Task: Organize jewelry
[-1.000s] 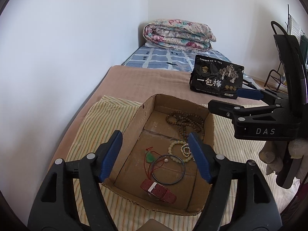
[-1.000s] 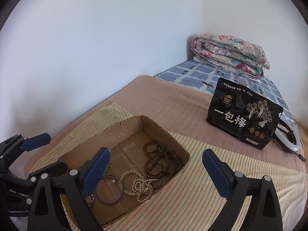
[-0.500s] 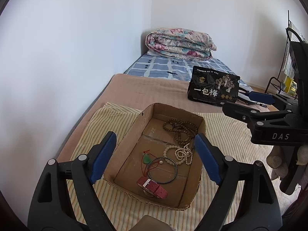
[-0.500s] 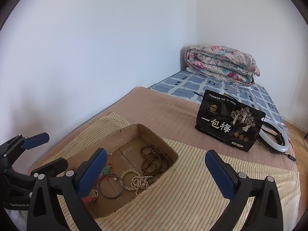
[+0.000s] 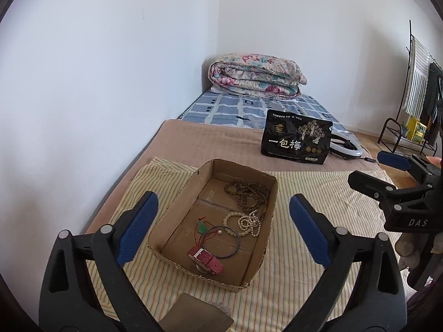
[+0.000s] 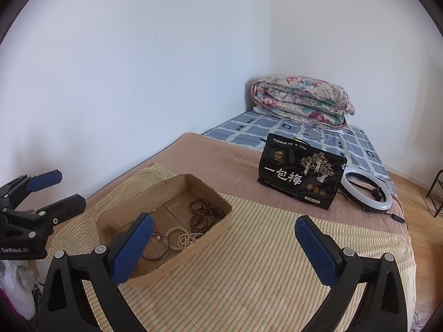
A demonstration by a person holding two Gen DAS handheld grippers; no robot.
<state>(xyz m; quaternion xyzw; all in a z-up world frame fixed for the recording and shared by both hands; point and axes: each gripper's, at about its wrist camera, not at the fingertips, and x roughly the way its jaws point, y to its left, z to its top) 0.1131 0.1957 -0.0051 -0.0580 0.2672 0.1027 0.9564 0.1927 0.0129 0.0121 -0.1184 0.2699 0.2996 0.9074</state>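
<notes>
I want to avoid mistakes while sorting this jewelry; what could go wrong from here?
1. The white beads lie tangled with the brown beads; lifting one may drag the other.
2. The red cord of the green pendant lies by the thin bangle, so it may snag.
3. The box is light cardboard; an open claw could push it.

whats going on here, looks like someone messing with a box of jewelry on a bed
A person holds a two-finger gripper in each hand over a bed. Both the left gripper and the right gripper are open and hold nothing. The jewelry all lies in the cardboard box on the striped cloth: brown beads, white beads, a thin bangle, a green pendant and a red watch.
</notes>
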